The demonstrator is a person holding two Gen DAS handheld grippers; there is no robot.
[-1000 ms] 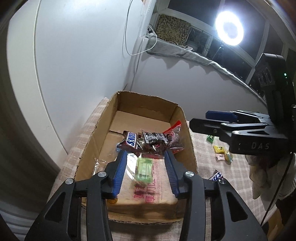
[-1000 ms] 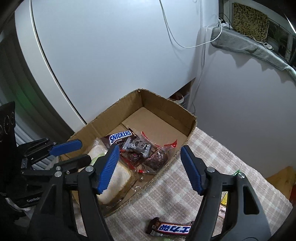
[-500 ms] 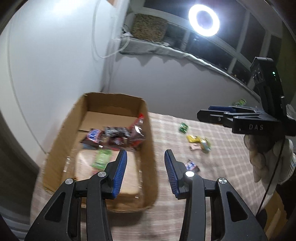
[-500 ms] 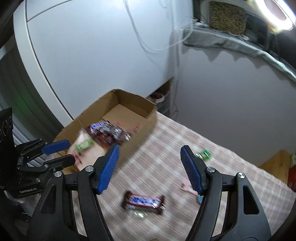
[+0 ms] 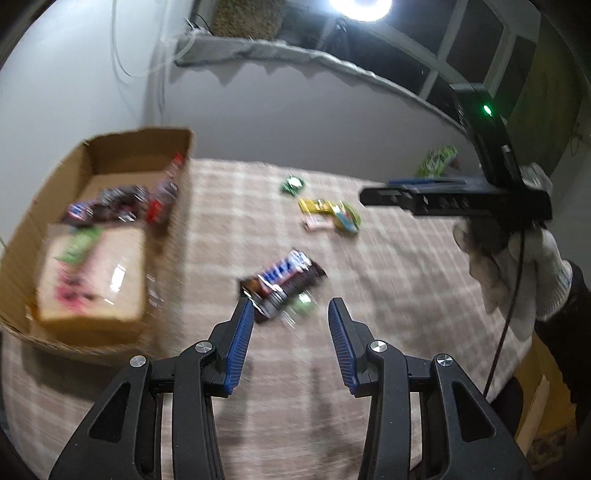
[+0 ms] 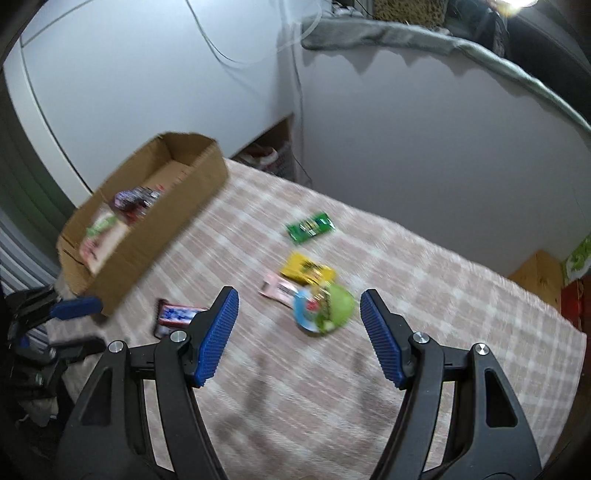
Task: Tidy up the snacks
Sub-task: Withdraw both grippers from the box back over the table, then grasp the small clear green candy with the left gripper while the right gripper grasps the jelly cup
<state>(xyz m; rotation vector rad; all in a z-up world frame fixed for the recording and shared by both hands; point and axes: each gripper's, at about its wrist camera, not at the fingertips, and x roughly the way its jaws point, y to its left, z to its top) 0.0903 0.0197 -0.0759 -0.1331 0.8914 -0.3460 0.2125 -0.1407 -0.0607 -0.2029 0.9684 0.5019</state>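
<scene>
A cardboard box holds several snacks at the left of the checked tablecloth. A Snickers bar lies on the cloth just past my left gripper, whose jaws stand open and empty. My right gripper is open and empty above a round green and blue packet. Beside that packet lie a pink packet, a yellow packet and, farther off, a green packet. The right gripper appears side-on in the left wrist view, held by a gloved hand.
White walls stand behind the table, with a cable hanging down. A grey-covered window ledge runs along the back under a ring light. A wooden piece stands past the table's right edge. Bare cloth lies in front of the grippers.
Both grippers have swung right, away from above the box and out over the cloth. The loose snacks have come under them. Neither gripper's jaws have changed.
</scene>
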